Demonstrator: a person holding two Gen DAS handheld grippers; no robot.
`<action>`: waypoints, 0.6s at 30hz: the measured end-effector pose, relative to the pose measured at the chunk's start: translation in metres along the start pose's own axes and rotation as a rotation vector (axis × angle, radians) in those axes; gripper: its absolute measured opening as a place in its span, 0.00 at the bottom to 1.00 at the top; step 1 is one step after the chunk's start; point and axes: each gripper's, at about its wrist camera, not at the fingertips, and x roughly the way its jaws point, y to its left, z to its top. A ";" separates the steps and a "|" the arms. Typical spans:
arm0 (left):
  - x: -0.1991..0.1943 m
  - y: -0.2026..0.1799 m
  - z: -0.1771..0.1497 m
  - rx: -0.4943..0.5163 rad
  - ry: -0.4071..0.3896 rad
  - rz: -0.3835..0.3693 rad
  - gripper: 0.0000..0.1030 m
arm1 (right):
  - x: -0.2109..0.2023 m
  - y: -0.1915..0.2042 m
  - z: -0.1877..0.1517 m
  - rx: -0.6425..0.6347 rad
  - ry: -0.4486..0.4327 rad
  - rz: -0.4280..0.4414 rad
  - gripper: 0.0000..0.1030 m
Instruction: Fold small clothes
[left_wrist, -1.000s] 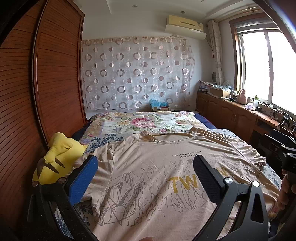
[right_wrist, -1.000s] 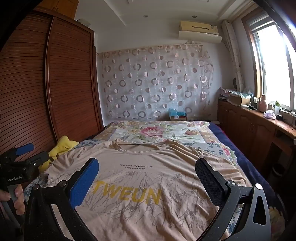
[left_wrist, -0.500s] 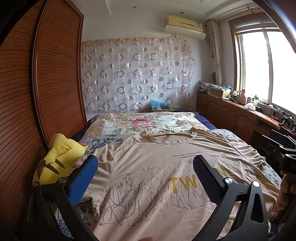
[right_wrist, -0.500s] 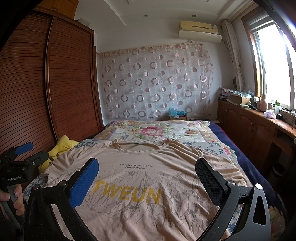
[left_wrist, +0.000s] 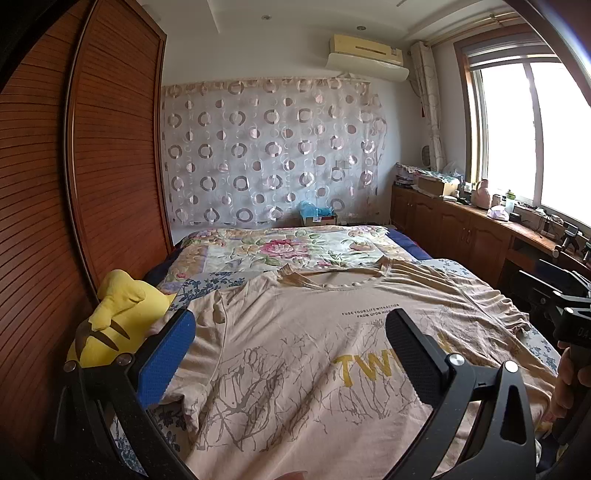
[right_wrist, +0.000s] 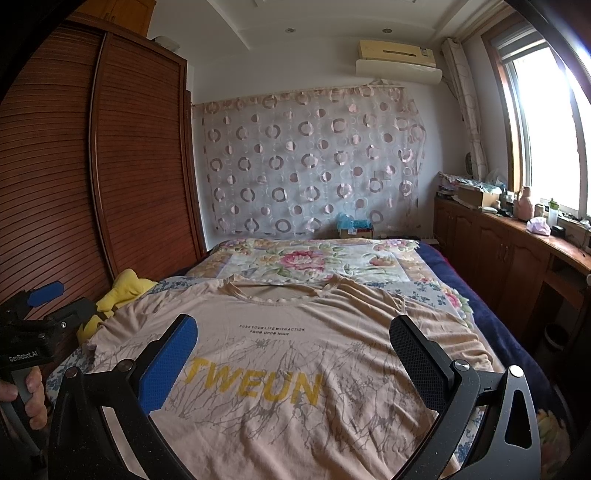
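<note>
A beige T-shirt (left_wrist: 295, 354) with yellow letters lies spread flat, front up, on the bed, collar toward the far end; it also shows in the right wrist view (right_wrist: 280, 354). My left gripper (left_wrist: 291, 332) is open and empty, held above the shirt's left half near the hem. My right gripper (right_wrist: 295, 339) is open and empty, held above the shirt's middle near the hem. The left gripper also shows at the left edge of the right wrist view (right_wrist: 40, 306), and the right gripper shows at the right edge of the left wrist view (left_wrist: 554, 291).
A yellow plush toy (left_wrist: 114, 321) lies at the bed's left edge beside the shirt's sleeve. A floral quilt (left_wrist: 288, 251) covers the far half of the bed. A wooden wardrobe (left_wrist: 74, 184) stands on the left, low cabinets (right_wrist: 517, 258) on the right.
</note>
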 end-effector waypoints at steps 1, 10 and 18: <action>0.000 0.000 0.000 0.000 0.000 0.000 1.00 | 0.000 0.000 0.000 0.000 0.000 0.000 1.00; 0.002 0.002 0.002 0.000 0.000 -0.002 1.00 | 0.000 0.000 0.000 0.000 -0.001 0.000 1.00; 0.002 0.002 0.002 0.001 -0.002 -0.001 1.00 | 0.000 0.000 0.000 -0.001 -0.001 0.000 1.00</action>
